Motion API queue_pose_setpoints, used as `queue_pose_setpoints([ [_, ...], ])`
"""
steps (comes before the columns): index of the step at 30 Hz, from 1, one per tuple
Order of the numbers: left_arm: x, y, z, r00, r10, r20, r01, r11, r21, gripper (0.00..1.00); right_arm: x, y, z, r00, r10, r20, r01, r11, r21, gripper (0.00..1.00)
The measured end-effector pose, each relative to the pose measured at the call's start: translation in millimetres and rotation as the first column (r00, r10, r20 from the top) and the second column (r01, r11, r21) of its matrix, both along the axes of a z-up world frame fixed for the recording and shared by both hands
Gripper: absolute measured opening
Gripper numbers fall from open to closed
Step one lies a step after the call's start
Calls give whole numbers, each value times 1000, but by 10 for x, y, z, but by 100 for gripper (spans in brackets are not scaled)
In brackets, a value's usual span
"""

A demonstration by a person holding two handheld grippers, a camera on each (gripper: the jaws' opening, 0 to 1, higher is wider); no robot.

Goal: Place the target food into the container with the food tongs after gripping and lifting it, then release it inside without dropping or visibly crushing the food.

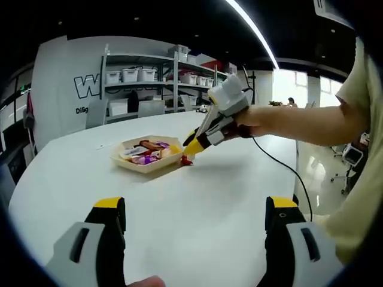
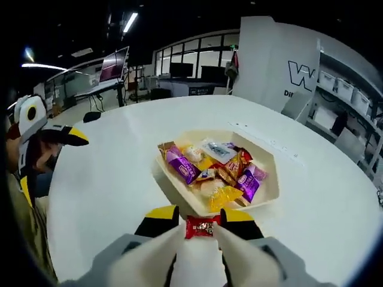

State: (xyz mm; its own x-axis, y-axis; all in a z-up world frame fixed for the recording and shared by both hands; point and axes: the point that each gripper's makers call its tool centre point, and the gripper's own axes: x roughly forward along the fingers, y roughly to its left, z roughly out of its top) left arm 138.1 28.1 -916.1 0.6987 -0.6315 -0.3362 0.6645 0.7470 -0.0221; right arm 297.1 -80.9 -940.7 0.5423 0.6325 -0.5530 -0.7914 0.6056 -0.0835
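Tongs here are the two grippers. From the left: the left gripper (image 1: 194,218) is wide open, holds nothing, and sits well away from the food. The right gripper (image 2: 202,222) is closed on one small red candy (image 2: 201,226), pinched at its tips. The candy lies sideways across the jaws. One tray (image 2: 270,190) sits just ahead of it, full of wrapped snacks, too many to count. I think the candy goes forward and in. One white table (image 1: 197,179) holds it all.
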Motion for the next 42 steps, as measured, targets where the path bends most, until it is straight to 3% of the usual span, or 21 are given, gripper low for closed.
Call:
queue_pose_setpoints([
  [8,10,0,4,1000,0,1,0,1000,-2,95,42,4,-36,1000,-18,5,18,1000,19,23],
  [17,1,-1,-4,1000,1,-1,-1,1000,-6,95,-33,20,-55,997,23,75,-21,999,-29,22],
  [26,-2,21,-9,1000,6,-2,-6,1000,-7,95,-13,-18,-53,996,-31,88,32,999,-7,22],
  [38,1,23,-11,1000,6,-2,-6,1000,-9,95,32,-44,-104,995,-99,29,97,994,56,23],
  [42,-4,24,-14,1000,6,-3,-6,1000,-7,95,25,-42,-118,996,-91,25,90,995,38,23],
])
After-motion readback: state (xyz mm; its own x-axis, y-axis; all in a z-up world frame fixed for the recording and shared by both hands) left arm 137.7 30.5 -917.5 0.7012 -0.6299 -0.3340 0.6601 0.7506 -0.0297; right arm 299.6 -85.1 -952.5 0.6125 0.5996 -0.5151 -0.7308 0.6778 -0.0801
